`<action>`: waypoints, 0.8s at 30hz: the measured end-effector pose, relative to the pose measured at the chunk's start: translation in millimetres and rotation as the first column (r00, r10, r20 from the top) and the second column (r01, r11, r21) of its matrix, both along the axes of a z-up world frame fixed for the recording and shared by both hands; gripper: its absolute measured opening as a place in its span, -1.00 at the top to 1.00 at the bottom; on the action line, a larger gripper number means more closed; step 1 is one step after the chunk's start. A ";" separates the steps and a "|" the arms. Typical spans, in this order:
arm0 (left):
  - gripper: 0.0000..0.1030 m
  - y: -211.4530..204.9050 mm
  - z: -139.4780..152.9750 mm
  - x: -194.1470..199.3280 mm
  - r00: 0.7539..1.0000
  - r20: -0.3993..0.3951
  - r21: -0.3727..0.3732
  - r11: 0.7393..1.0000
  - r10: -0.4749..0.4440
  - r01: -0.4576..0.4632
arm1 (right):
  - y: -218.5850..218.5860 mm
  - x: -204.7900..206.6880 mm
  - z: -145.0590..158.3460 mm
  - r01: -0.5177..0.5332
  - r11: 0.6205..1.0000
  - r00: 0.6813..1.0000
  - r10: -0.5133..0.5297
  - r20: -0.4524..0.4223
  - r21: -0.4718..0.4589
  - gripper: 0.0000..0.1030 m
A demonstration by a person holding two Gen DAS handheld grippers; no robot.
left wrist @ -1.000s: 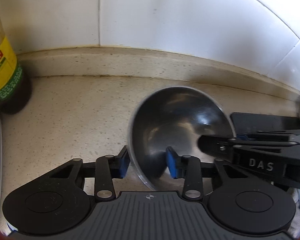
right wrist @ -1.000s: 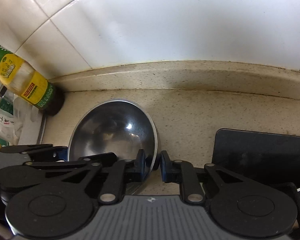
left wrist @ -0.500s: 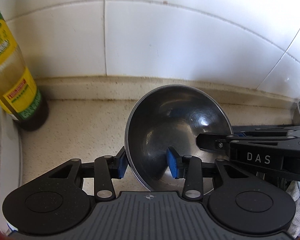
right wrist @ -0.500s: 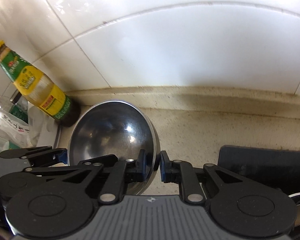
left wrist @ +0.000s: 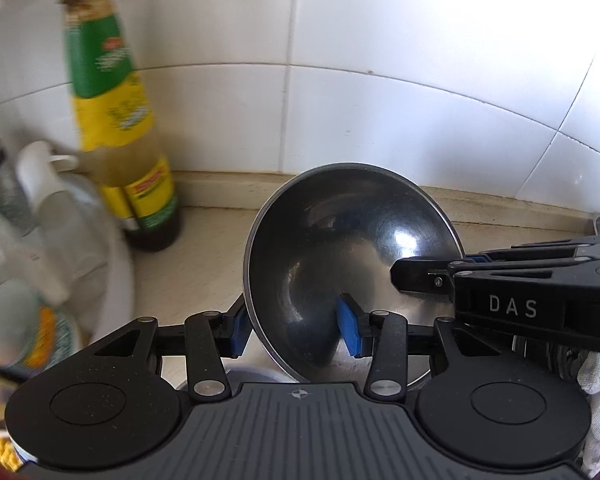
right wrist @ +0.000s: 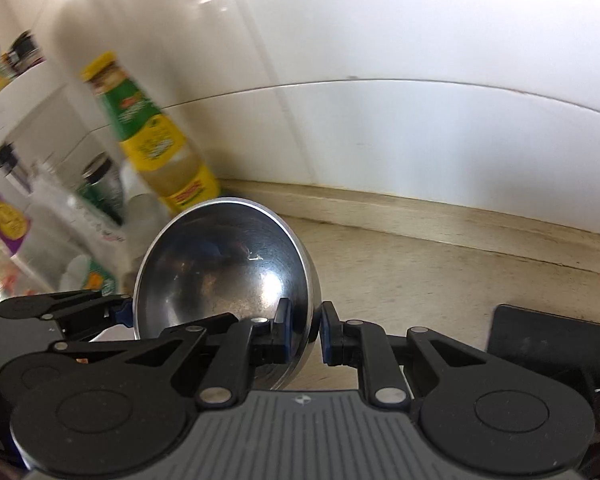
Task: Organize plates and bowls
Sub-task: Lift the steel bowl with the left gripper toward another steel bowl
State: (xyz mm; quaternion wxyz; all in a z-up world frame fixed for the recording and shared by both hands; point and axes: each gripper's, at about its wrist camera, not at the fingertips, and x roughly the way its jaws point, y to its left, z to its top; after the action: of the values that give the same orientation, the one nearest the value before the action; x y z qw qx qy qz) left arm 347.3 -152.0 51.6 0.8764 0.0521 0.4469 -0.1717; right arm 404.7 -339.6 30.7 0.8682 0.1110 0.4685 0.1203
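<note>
White wall tiles (left wrist: 380,120) back a speckled beige surface (right wrist: 440,272), and everything here is best placed against the steel bowl (left wrist: 340,248), which hangs tilted in front of the tiles, clear of the surface, its hollow turned toward both cameras; the left gripper (left wrist: 296,330) has its blue-padded fingers (left wrist: 347,330) closed across the bowl's left wall, one pad outside the rim and one inside, while the right gripper (right wrist: 303,330) pinches the bowl's right rim between narrowly set fingers (right wrist: 327,332), so the bowl is carried from two opposite sides; that double grip looks chosen to keep a smooth, slippery steel wall from swinging or sliding out of a single pinch. To the left of the bowl stands a sauce bottle (left wrist: 120,120) with a yellow cap and a green and yellow label, upright against the tiles, and further left a blurred cluster of jars and packets (left wrist: 28,240) that I cannot make out; to the right of the bowl, low on the surface, lies a dark flat slab (right wrist: 552,344). The bowl seems to be in transit toward wherever the dishes are gathered; that spot is not in view.
</note>
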 end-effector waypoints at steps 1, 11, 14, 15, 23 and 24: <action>-0.01 2.6 0.8 -3.0 1.000 0.004 0.001 1.000 0.010 -0.010 | 5.5 -3.0 2.1 -0.011 1.000 1.000 0.011 0.004 -0.001 0.69; -0.13 36.0 -0.9 -45.1 0.996 0.037 0.027 0.997 0.077 -0.078 | 56.1 -31.5 10.2 -0.107 0.994 0.994 0.108 0.010 -0.020 0.67; -0.13 46.3 -3.8 -55.6 0.996 0.024 0.024 0.996 0.082 -0.083 | 63.3 -38.2 5.6 -0.120 0.993 0.993 0.120 -0.005 -0.018 0.67; -0.13 49.6 -5.8 -59.1 0.996 0.020 0.026 0.996 0.083 -0.083 | 66.1 -40.7 3.6 -0.123 0.992 0.992 0.122 -0.010 -0.019 0.67; -0.13 60.2 -25.8 -73.5 0.996 -0.014 0.049 0.995 0.086 -0.085 | 78.4 -51.9 -15.3 -0.137 0.990 0.989 0.135 -0.058 -0.029 0.66; -0.13 59.3 -24.9 -80.9 0.996 -0.015 0.054 0.995 0.085 -0.084 | 79.2 -52.4 -17.3 -0.137 0.990 0.989 0.135 -0.064 -0.031 0.66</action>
State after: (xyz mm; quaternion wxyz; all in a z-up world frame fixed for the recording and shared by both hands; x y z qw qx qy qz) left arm 266.4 -92.7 26.7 0.8773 0.0547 0.4607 -0.1229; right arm 352.3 -260.4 13.4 0.8449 0.0671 0.5036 0.1675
